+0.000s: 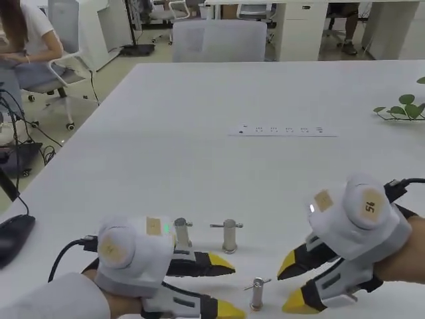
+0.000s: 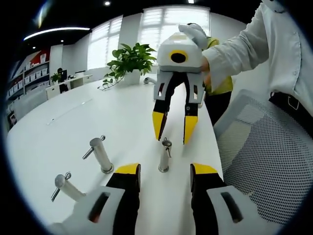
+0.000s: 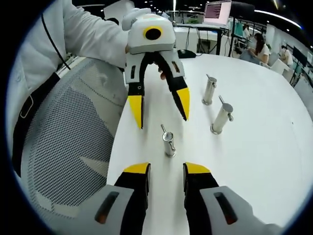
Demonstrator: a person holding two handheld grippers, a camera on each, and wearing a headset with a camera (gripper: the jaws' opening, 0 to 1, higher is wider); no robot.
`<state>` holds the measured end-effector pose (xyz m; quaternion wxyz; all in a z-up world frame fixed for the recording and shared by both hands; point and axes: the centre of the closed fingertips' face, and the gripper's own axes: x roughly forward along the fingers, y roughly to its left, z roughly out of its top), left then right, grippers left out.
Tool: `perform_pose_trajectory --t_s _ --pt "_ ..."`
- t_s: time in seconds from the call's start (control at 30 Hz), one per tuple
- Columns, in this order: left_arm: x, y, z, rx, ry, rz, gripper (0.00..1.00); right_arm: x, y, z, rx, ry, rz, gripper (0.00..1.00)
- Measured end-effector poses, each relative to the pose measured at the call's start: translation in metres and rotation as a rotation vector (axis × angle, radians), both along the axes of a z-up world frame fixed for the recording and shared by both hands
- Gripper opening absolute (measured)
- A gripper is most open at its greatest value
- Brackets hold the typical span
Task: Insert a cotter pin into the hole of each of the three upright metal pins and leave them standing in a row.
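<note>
Three metal pins (image 1: pixel 229 239) upright on desk (image 1: pixel 279 173), each bearing a cotter pin (image 1: pixel 216 226); nearest pin (image 1: pixel 257 296) seemingly off-row; left claw (image 1: pixel 229 287), right claw (image 1: pixel 289 288) wide, empty.

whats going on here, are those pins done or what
A person at a white table holds a hand-held gripper in each hand. Three metal pins stand upright, each with a cotter pin through its top. The left hand-held gripper and right hand-held gripper are both open, facing each other across the nearest pin and gripping nothing. That pin stands forward of the back-left pin and back-right pin, so the row looks unfinished.
</note>
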<state>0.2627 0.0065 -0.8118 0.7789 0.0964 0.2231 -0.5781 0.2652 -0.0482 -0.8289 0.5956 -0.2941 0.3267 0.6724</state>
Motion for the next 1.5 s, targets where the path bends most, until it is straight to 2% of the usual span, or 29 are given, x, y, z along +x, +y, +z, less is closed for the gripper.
perform_pose_trajectory --t_s 0.13,0.17,0.37,0.53,0.57,0.67,0.9,1.0,1.3,1.5 --pt "-0.002 0.009 0.008 -0.019 -0.009 0.023 0.48 0.0 0.001 -0.004 0.024 0.005 -0.013 0.3" --pt "-0.002 0.012 0.01 -0.016 -0.021 0.028 0.5 0.0 0.001 -0.005 0.027 0.007 -0.015 0.3" --pt "-0.004 0.034 0.023 -0.038 -0.04 0.077 0.57 -0.002 0.004 -0.009 0.039 0.016 -0.026 0.31" --pt "-0.004 0.051 0.03 -0.051 -0.058 0.125 0.66 -0.004 0.007 -0.013 0.039 0.015 -0.032 0.32" --pt "-0.003 0.057 0.03 -0.05 -0.069 0.146 0.69 -0.005 0.008 -0.015 0.038 0.008 -0.031 0.32" --pt "-0.002 0.068 0.033 -0.067 -0.065 0.185 0.75 -0.004 0.013 -0.015 0.055 0.009 -0.041 0.32" --pt "0.001 0.093 0.034 -0.072 -0.074 0.281 0.77 0.001 0.024 -0.015 0.106 0.001 -0.058 0.3" --pt "0.001 0.1 0.033 -0.076 -0.07 0.313 0.77 0.003 0.029 -0.014 0.137 0.016 -0.067 0.29" --pt "0.003 0.109 0.034 -0.085 -0.069 0.359 0.77 0.0 0.039 -0.015 0.186 0.021 -0.053 0.23" --pt "0.005 0.113 0.034 -0.081 -0.069 0.374 0.77 -0.001 0.039 -0.02 0.191 0.003 -0.036 0.15"
